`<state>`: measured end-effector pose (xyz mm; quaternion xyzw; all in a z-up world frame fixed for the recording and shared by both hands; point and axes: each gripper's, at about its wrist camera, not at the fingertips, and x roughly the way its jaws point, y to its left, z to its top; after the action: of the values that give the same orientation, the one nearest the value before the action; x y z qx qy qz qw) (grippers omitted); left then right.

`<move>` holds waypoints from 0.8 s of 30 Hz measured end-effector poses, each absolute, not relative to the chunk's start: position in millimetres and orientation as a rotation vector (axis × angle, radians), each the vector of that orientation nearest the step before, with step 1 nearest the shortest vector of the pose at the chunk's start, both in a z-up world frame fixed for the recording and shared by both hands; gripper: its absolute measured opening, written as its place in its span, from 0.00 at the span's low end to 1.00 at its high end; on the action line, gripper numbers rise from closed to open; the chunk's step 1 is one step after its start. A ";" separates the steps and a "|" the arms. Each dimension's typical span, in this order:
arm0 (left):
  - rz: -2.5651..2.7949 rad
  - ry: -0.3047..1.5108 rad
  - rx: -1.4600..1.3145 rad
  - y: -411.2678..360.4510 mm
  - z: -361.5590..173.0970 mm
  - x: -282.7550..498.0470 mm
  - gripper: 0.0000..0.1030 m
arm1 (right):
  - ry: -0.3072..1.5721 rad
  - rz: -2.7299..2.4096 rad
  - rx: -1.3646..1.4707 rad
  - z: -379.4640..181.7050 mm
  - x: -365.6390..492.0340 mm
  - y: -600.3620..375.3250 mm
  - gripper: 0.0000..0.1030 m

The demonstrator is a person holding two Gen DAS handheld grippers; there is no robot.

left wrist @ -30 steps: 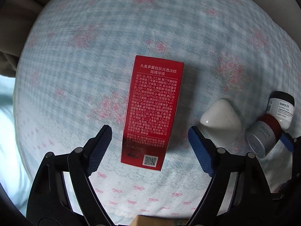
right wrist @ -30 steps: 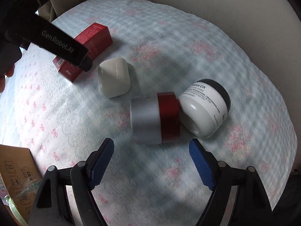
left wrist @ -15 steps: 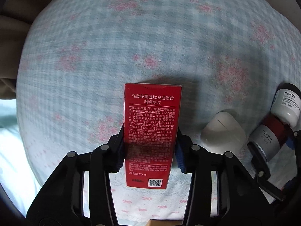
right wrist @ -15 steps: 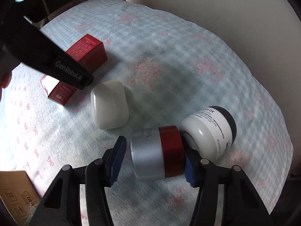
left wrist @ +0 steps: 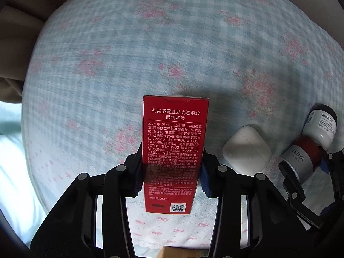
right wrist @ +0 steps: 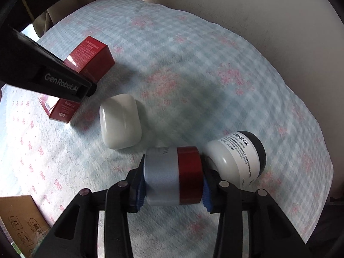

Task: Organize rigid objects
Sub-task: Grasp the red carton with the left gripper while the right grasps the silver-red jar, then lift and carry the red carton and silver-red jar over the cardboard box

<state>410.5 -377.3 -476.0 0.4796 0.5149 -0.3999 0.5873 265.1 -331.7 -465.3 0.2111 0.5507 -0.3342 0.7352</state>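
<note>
My left gripper [left wrist: 171, 172] is shut on a tall red carton [left wrist: 175, 142] printed with white text, its blue pads pressing both long sides. The carton [right wrist: 90, 58] also shows at the upper left of the right wrist view, partly behind the left gripper's black arm. My right gripper [right wrist: 172, 185] is shut on a silver and red jar [right wrist: 172, 176] lying on its side. The same jar [left wrist: 301, 161] appears at the right edge of the left wrist view. A white jar with a black lid [right wrist: 236, 159] lies against the red end of the held jar.
A white rounded case [right wrist: 120, 120] lies on the checked floral cloth [right wrist: 193, 64] between carton and jars. A brown cardboard box [right wrist: 19, 221] sits at the lower left. A pale wall [right wrist: 258, 10] borders the cloth at the far right, curtains [left wrist: 19, 21] at the left.
Both grippers went from wide open to shut, the left onto the red carton, the right onto the silver and red jar. Each object now sits lower and nearer in its view.
</note>
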 end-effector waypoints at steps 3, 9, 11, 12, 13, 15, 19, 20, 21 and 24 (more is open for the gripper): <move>-0.939 1.202 1.091 -375.7 -461.9 411.0 0.37 | 1.205 -0.727 0.455 -456.7 260.6 -328.0 0.37; -0.942 1.193 1.034 -361.1 -421.4 407.3 0.37 | 1.180 -0.717 0.440 -427.6 253.3 -325.3 0.37; -0.937 1.186 1.011 -355.4 -406.1 403.2 0.37 | 1.167 -0.710 0.428 -413.3 249.6 -325.3 0.37; -0.935 1.183 0.995 -350.9 -397.9 403.2 0.37 | 1.161 -0.706 0.418 -405.6 247.1 -325.2 0.37; -0.934 1.181 0.977 -348.0 -389.8 399.2 0.37 | 1.157 -0.703 0.406 -398.0 244.6 -325.1 0.37; -0.932 1.182 0.939 -340.7 -371.8 393.9 0.37 | 1.151 -0.698 0.388 -381.0 240.8 -324.5 0.37; -0.917 1.184 0.862 -325.6 -327.9 380.7 0.37 | 1.137 -0.689 0.367 -346.7 232.3 -327.5 0.37; -0.911 1.183 0.842 -320.4 -316.7 378.5 0.37 | 1.134 -0.685 0.361 -338.1 230.3 -328.0 0.37; -0.906 1.181 0.822 -316.2 -305.7 374.2 0.37 | 1.130 -0.680 0.355 -328.5 227.9 -326.7 0.37; -0.894 1.171 0.760 -299.9 -275.3 364.4 0.37 | 1.112 -0.652 0.323 -297.2 220.2 -320.1 0.37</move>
<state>364.4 -299.9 -275.3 0.3380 0.5207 -0.3977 0.6757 220.2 -320.1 -297.2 0.1500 0.5159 -0.3026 0.7872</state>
